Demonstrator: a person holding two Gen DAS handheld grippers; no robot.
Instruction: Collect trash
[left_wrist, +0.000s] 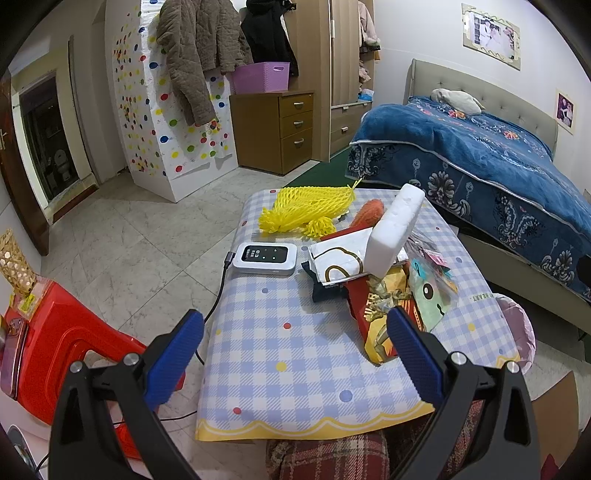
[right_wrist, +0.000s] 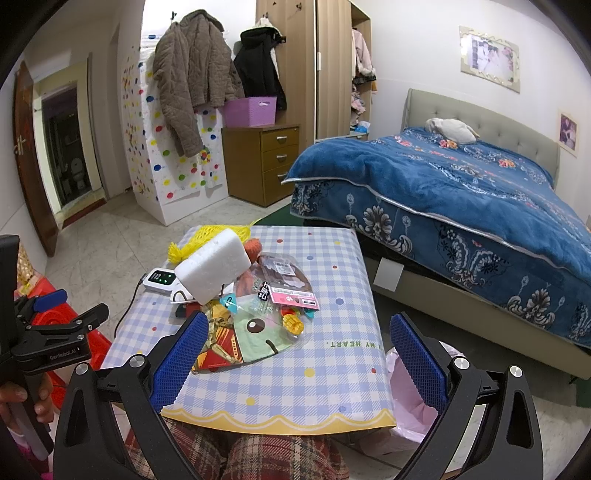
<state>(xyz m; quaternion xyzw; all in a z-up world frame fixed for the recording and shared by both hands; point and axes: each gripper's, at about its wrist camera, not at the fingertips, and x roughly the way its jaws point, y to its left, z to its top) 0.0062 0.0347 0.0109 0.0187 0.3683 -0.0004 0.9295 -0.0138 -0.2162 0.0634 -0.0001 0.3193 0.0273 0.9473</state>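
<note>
A small table (left_wrist: 280, 354) with a checked blue cloth holds a pile of trash: a white foam block (left_wrist: 393, 229), yellow foam net (left_wrist: 310, 208), an orange net (left_wrist: 369, 212), a white wrapper (left_wrist: 340, 258), a red-yellow snack bag (left_wrist: 376, 332) and clear plastic packets (left_wrist: 432, 284). My left gripper (left_wrist: 295, 354) is open above the table's near edge, empty. My right gripper (right_wrist: 295, 354) is open over the table (right_wrist: 332, 369), empty. The foam block (right_wrist: 212, 271), packets (right_wrist: 284, 291) and snack bag (right_wrist: 221, 343) lie just ahead of it. The left gripper (right_wrist: 55, 314) shows at the left.
A white device (left_wrist: 266, 258) with a cable lies on the table beside the trash. A bin with a pink bag (right_wrist: 413, 398) stands right of the table. A red plastic stool (left_wrist: 66, 339) is on the left. A bed (right_wrist: 461, 206) is at the right, drawers (right_wrist: 266, 162) behind.
</note>
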